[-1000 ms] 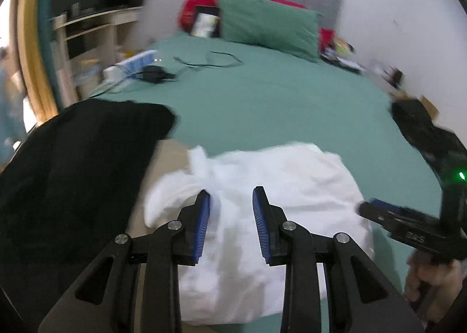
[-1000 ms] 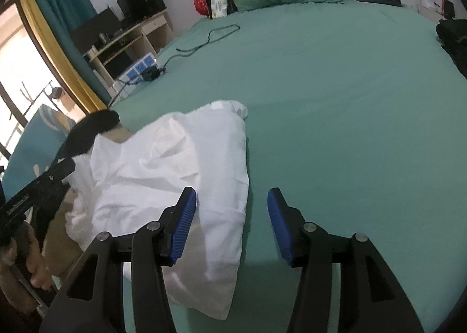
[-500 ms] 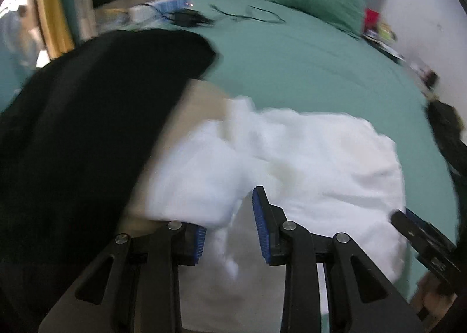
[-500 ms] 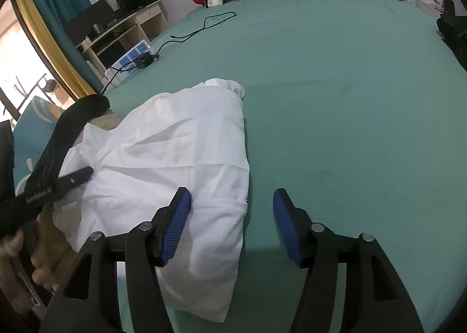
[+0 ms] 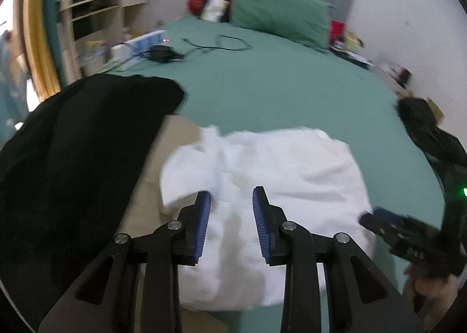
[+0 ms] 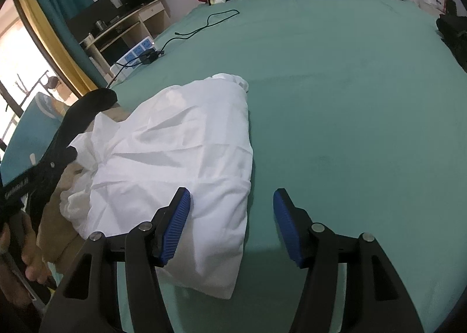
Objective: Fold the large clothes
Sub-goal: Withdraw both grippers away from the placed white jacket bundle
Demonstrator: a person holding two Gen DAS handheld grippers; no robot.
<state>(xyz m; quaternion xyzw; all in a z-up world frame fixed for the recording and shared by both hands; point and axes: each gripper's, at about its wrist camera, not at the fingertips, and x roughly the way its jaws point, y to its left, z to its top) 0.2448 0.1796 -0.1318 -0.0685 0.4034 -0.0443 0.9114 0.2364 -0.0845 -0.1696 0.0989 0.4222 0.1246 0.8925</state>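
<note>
White cloth, a rumpled shirt, lies on the green bed in the left wrist view, filling the middle of the picture, its near edge at 6 o'clock. The left gripper hangs over it with its jaws partly apart and nothing between the blue pads. A black garment spreads at 9 o'clock over a tan cloth that runs under the shirt. The right gripper enters at 4 o'clock.

From the right wrist view, the shirt sits at 9 to 10 o'clock, one corner drooping toward 6 o'clock. The right gripper stands wide and empty above that corner, one pad over the cloth, the other over bare bed. The left gripper shows at 8 o'clock, held by a hand.

Judging by this, the step is picking a hold before a fold. Next, each gripper probably needs to drop onto an edge and close on a single layer.
</note>
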